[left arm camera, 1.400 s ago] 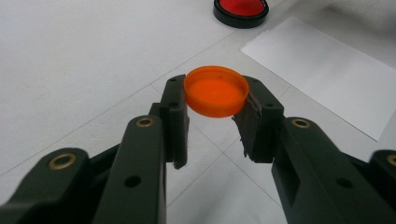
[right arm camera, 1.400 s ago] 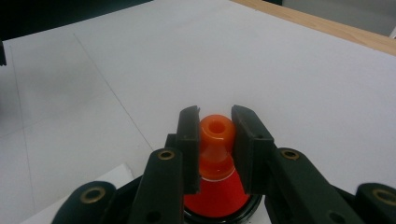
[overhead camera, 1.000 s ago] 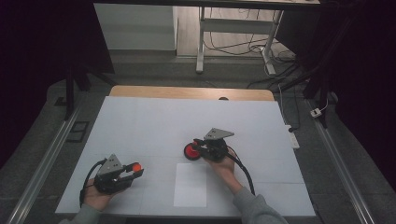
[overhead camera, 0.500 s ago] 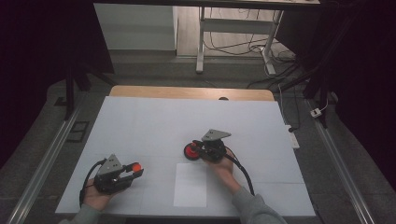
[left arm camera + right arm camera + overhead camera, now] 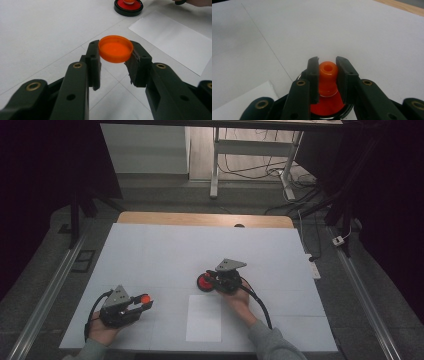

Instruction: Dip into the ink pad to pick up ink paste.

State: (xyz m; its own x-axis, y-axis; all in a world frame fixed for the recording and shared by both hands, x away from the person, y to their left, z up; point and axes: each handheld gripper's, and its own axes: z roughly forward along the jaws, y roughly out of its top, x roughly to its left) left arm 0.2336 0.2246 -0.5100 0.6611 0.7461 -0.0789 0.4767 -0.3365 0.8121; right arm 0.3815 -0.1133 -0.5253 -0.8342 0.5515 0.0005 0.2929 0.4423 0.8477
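Gripping an orange cap between its pads, the left hand-held gripper sits low over the white surface, the cap's underside hidden. Just past its tips, to the right, lies a white paper sheet. Beyond that, the right hand-held gripper is clamped on the orange neck of a red, black-rimmed round base, whose lower part the jaws cover.
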